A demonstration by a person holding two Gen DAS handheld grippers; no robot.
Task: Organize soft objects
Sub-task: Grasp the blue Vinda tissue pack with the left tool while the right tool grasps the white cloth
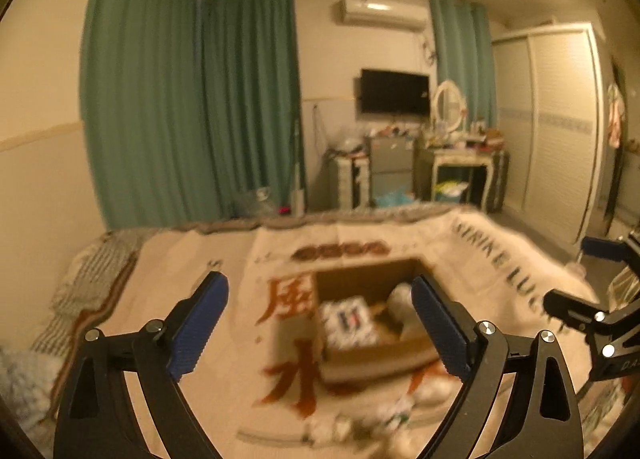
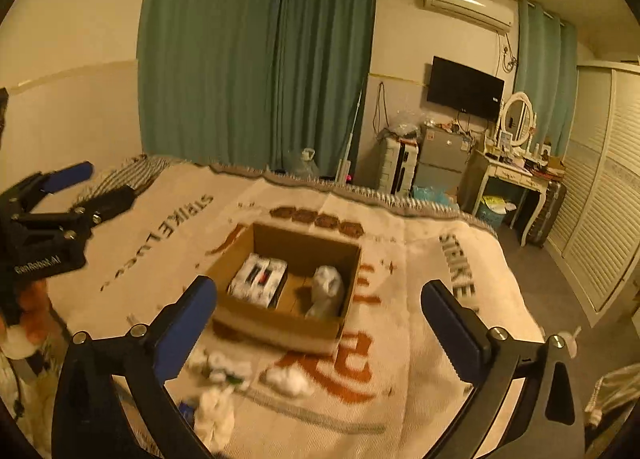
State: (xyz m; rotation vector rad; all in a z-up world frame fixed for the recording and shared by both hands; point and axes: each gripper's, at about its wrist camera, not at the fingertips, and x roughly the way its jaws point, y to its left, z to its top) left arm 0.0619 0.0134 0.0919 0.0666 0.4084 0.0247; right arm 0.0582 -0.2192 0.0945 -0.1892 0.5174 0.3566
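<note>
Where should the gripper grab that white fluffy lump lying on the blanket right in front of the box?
Probably from straight above, pinching the white lump across its narrow middle. It lies low and loose on the blanket, apart from the cardboard box, so no side wall blocks the way. The right gripper is open and nearest it.

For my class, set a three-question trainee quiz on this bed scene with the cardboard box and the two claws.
1. True or false: the cardboard box is empty.
2. Which claw grips something? A) left claw B) right claw C) neither
3. Fill in: the loose white soft items lie on the ____, between the box and the camera.

Key:
1. False: a white printed pack and a white wrapped bundle sit inside.
2. C: both stand open and hold nothing.
3. Blanket.
</note>
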